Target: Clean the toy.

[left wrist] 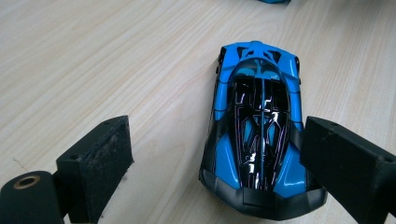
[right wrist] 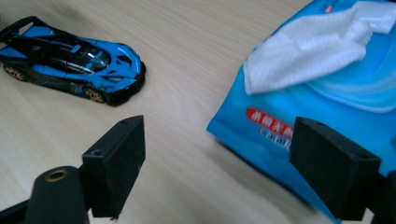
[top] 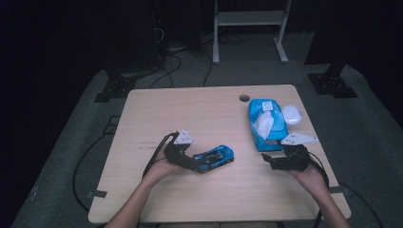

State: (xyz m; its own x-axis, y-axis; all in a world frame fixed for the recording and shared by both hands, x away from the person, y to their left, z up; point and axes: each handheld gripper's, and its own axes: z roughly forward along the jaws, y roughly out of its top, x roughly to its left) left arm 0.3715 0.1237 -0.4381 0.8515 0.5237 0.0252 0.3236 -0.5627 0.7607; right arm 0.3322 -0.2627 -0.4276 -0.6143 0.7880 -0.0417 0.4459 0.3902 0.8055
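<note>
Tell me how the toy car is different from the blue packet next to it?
The toy car is small, hard and shiny, with black stripes and wheels; the wipes packet is bigger, soft and flat. The car lies between the open left gripper; the packet lies just ahead of the open right gripper. A white wipe sticks out of the packet's top; nothing sticks out of the car. Both are bright blue and rest on the wooden table.

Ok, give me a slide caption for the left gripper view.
Left gripper, jaws open, straddles a blue toy car on the wooden table.
</note>
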